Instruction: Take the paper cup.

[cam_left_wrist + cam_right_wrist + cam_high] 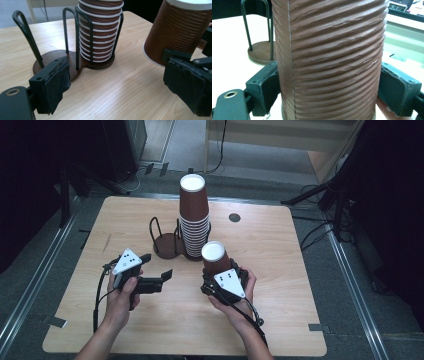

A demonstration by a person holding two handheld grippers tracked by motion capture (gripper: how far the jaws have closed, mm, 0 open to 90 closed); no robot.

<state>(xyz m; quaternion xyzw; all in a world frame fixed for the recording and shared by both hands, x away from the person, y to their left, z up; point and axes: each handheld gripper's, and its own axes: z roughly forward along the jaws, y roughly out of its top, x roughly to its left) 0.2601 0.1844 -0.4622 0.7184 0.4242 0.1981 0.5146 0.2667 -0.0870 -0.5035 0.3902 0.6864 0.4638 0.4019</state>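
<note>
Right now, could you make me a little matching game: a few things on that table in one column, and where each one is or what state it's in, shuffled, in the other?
Things:
1. single brown cup
2. stack of cups
3. left tongs
4. left ring of the wire holder

States:
A. open, nothing between them
B. empty, no cups in it
C. clamped upside down in the right tongs
D. standing in the right ring of the holder

Pairs: 1-C, 2-D, 3-A, 4-B
</note>
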